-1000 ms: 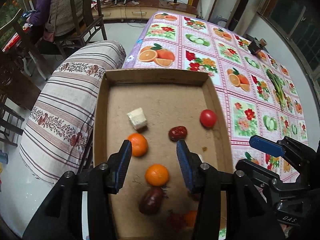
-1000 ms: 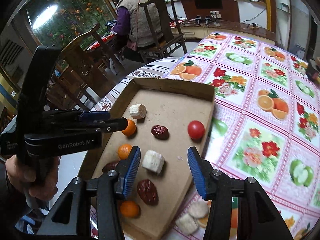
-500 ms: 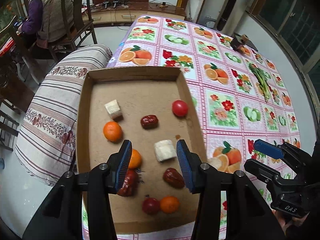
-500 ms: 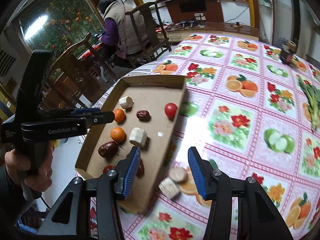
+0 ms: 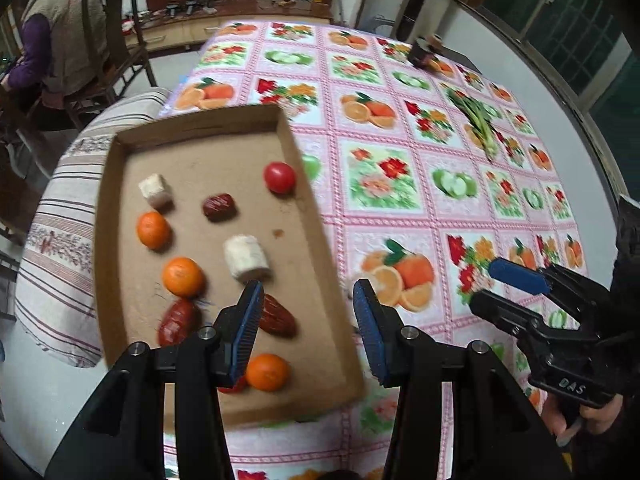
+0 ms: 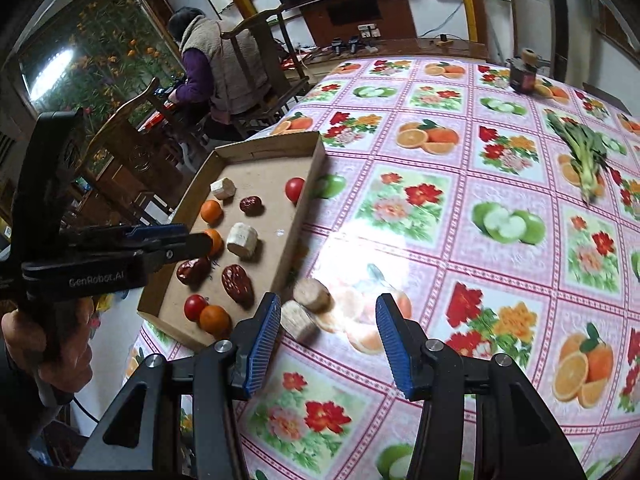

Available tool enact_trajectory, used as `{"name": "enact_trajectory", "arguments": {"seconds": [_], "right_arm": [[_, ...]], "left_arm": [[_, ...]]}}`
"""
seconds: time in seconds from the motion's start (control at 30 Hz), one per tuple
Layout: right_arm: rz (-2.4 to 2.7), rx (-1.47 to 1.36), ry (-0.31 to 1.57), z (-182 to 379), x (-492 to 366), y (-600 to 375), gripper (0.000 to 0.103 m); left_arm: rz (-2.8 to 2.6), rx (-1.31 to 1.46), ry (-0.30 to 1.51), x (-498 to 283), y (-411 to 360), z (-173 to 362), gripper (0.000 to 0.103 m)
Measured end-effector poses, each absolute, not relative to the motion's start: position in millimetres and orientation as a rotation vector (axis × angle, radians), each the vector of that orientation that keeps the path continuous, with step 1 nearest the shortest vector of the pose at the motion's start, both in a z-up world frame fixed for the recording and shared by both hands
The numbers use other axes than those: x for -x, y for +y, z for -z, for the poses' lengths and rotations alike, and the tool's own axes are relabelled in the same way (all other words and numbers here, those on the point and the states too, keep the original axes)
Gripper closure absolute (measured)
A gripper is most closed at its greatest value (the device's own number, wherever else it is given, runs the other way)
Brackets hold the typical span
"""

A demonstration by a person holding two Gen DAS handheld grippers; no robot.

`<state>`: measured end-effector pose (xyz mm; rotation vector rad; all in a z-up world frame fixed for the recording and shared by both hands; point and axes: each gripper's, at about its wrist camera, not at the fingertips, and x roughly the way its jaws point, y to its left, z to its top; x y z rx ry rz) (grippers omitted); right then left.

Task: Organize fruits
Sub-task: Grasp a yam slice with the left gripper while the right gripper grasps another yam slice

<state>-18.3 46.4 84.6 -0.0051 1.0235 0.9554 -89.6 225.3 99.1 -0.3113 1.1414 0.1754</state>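
Observation:
A shallow cardboard tray (image 5: 308, 208) (image 6: 304, 184) holds small oranges (image 5: 183, 277), red dates (image 5: 218, 207), a red tomato (image 5: 279, 177) and pale cut chunks (image 5: 245, 258). Two more pale chunks (image 6: 311, 295) (image 6: 298, 322) lie on the tablecloth just right of the tray. My left gripper (image 5: 308, 332) is open and empty above the tray's near right wall. My right gripper (image 6: 328, 340) is open and empty above the tablecloth, near the two loose chunks. The right gripper also shows in the left wrist view (image 5: 516, 292).
The table carries a pink fruit-print cloth (image 6: 460, 208). A green leafy vegetable (image 6: 584, 152) and a dark jar (image 6: 524, 74) lie at the far side. A striped cushioned seat (image 5: 60, 240) is left of the tray. A person sits on a chair (image 6: 224, 68) beyond.
Both grippers have pulled back and shifted right, away from over the tray's middle. More of the tablecloth and the two loose chunks have come into view. Both stayed open.

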Motion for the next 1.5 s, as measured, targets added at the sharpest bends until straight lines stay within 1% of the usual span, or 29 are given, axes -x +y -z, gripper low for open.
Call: {"name": "enact_trajectory", "arguments": {"seconds": [0.23, 0.37, 0.53, 0.6, 0.67, 0.9, 0.93, 0.97, 1.23, 1.5], "right_arm": [[-0.932, 0.006, 1.031, -79.1, 16.0, 27.1, 0.052], [-0.917, 0.005, 1.034, -74.7, 10.8, 15.6, 0.052], [-0.890, -0.017, 1.049, -66.5, 0.0, -0.8, 0.052], [-0.879, -0.021, 1.062, -61.8, -4.5, -8.0, 0.052], [-0.873, -0.015, 1.070, -57.9, -7.7, -12.8, 0.052], [-0.874, 0.000, 1.096, -47.3, -16.8, -13.1, 0.052], [-0.880, 0.004, 1.099, -46.4, -17.8, -10.5, 0.052], [-0.887, 0.008, 1.102, -45.5, -19.0, -7.2, 0.052], [-0.892, 0.030, 1.111, -40.6, -26.9, 12.0, 0.051], [-0.869, 0.016, 1.137, -28.9, -38.3, 5.4, 0.051]], "left_arm": [[-0.101, 0.288, 1.188, 91.7, 182.0, -86.8, 0.058], [-0.078, 0.220, 1.210, 88.8, 151.2, -79.7, 0.058], [-0.089, -0.057, 1.220, 75.4, 103.7, -66.1, 0.058], [-0.119, -0.148, 1.221, 71.0, 92.5, -58.2, 0.054], [-0.126, -0.172, 1.233, 68.1, 89.9, -51.8, 0.048], [-0.139, -0.130, 1.309, 58.3, 102.6, -26.6, 0.047], [-0.149, -0.138, 1.307, 57.5, 103.4, -24.3, 0.045], [-0.158, -0.157, 1.299, 57.4, 103.2, -23.0, 0.044], [-0.149, -0.351, 1.207, 56.2, 80.5, -29.3, 0.044], [-0.128, -0.306, 1.289, 52.3, 104.6, -9.1, 0.044]]}}
